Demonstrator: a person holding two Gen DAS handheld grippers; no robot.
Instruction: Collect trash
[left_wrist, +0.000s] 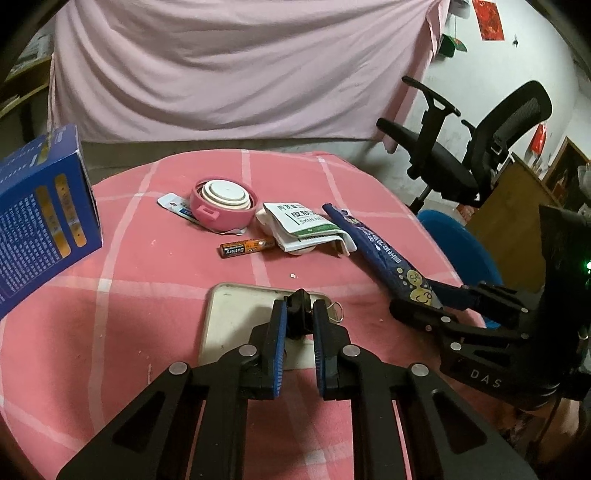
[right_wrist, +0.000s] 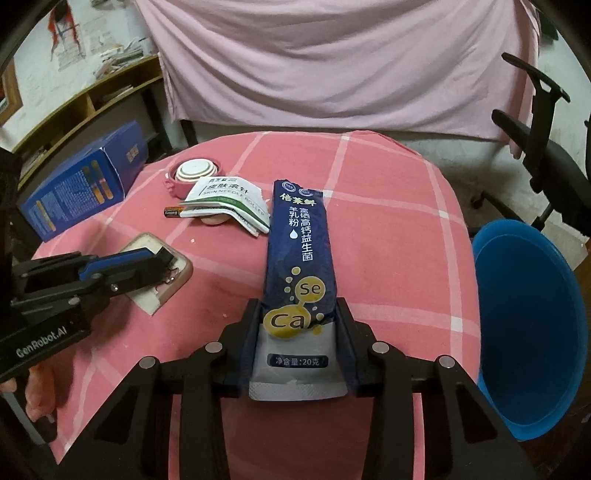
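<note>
Partly hidden and cut-off things

A white round object (right_wrist: 214, 220) lies mostly hidden under the torn white packet (right_wrist: 229, 201); the blue bin (right_wrist: 532, 332) is cut off at the frame's right edge.

Sachet (right_wrist: 301, 258) mid-table, bin (right_wrist: 532, 325) off its R; torn packet (right_wrist: 227, 203), battery (right_wrist: 173, 212) to L.
</note>
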